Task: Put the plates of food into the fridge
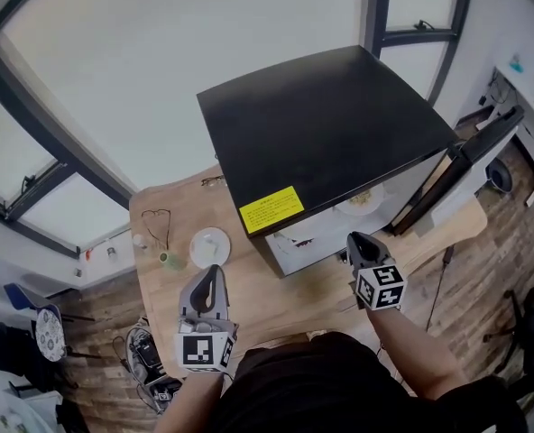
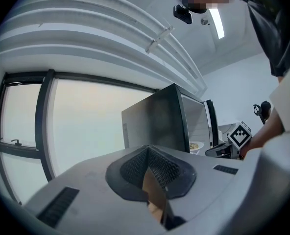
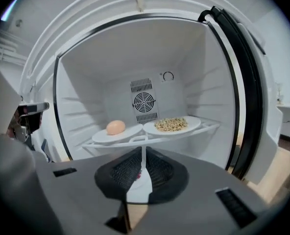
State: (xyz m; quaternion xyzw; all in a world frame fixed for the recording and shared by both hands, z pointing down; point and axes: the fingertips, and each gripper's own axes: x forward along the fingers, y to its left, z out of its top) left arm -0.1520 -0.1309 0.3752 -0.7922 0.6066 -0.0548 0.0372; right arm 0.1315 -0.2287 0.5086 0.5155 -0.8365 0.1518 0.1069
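Note:
The black mini fridge [image 1: 330,124] stands on the wooden table [image 1: 276,300] with its door [image 1: 461,165] swung open to the right. On its wire shelf [image 3: 211,127] sit two white plates: one with a round tan piece of food [image 3: 116,128], one with a pile of grains [image 3: 172,125]. My right gripper [image 3: 143,155] hovers in front of the opening, level with the shelf, jaws together and empty. My left gripper [image 1: 215,271] is over the table left of the fridge [image 2: 155,121], shut and holding nothing.
A white round dish [image 1: 209,244] lies on the table left of the fridge, with a small green bottle [image 1: 166,260] and a pair of glasses [image 1: 156,224] beside it. Large windows run behind the table. Cables lie on the floor [image 1: 145,354] at lower left.

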